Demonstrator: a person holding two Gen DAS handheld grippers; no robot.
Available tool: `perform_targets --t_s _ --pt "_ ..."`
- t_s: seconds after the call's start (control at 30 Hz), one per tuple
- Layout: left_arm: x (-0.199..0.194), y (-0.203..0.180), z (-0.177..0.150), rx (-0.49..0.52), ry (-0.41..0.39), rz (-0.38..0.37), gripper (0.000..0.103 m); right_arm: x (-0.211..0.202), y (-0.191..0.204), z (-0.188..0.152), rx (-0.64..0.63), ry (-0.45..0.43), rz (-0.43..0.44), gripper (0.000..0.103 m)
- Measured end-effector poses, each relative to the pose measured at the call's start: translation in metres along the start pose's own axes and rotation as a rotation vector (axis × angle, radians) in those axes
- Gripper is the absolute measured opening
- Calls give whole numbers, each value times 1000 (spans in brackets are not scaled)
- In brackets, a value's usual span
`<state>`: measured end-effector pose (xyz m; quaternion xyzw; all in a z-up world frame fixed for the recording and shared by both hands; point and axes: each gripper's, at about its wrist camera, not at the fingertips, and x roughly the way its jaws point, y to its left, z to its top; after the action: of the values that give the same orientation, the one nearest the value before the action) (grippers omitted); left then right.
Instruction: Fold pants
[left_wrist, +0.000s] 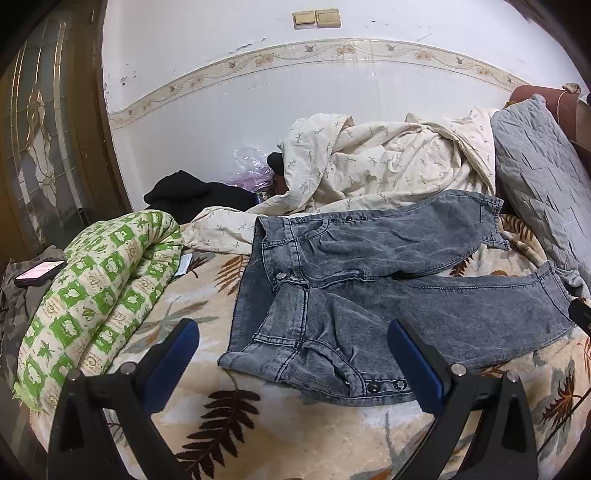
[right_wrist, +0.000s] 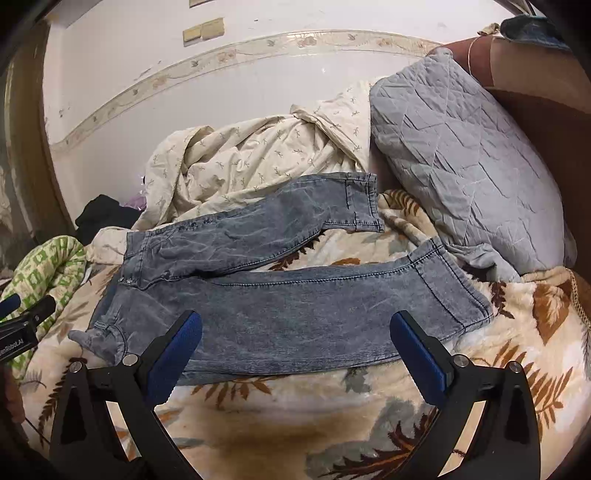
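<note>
Both tongs, left gripper (left_wrist: 293, 347) and right gripper (right_wrist: 295, 338), gape wide over unfolded jeans (right_wrist: 295, 310); next we pinch waistband and hem.

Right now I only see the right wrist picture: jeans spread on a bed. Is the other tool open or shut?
Observer: Open. The left tool has its fingers spread over the waist end of the jeans and holds nothing.
Operator: Anything at that end I'm missing?
Observer: A row of dark snaps along the near hip edge.
Operator: And past the green quilt?
Observer: A phone, screen lit, lies on grey cloth left of the green quilt.
</note>
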<state>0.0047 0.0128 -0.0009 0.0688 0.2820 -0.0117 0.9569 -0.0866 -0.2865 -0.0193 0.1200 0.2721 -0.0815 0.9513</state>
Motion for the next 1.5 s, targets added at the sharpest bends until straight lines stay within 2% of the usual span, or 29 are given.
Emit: perform_targets --t_s 0.47,0.6,0.67,0.73,0.8,0.87,1.0,1.1,1.2,1.3,1.5 --pt "4 9 2 -15 4 -1 103 -1 -8 5 27 0 -15 103" --pt "20 19 -5 -25 -17 7 103 -2 -24 13 72 3 -17 103" --pt "35 24 -9 -20 20 19 103 -1 -34 15 80 -11 -14 103" --pt "50 33 -11 -45 57 -16 103 7 -45 13 85 -18 -28 103" --pt "62 41 -12 -67 75 1 103 27 -57 9 115 39 -37 102" --pt "71 46 -11 -65 80 12 103 44 -67 10 163 103 -2 98" --pt "95 61 5 -81 93 31 103 72 -80 18 224 149 35 98" --pt "121 75 25 -101 114 32 103 91 -83 30 223 166 62 96" --pt "161 87 53 -99 150 41 103 110 -81 49 187 175 78 95" --pt "211 95 83 -112 224 22 102 132 -81 75 152 171 74 95" --pt "295 101 130 -197 332 -28 86 172 -85 119 128 133 49 95"
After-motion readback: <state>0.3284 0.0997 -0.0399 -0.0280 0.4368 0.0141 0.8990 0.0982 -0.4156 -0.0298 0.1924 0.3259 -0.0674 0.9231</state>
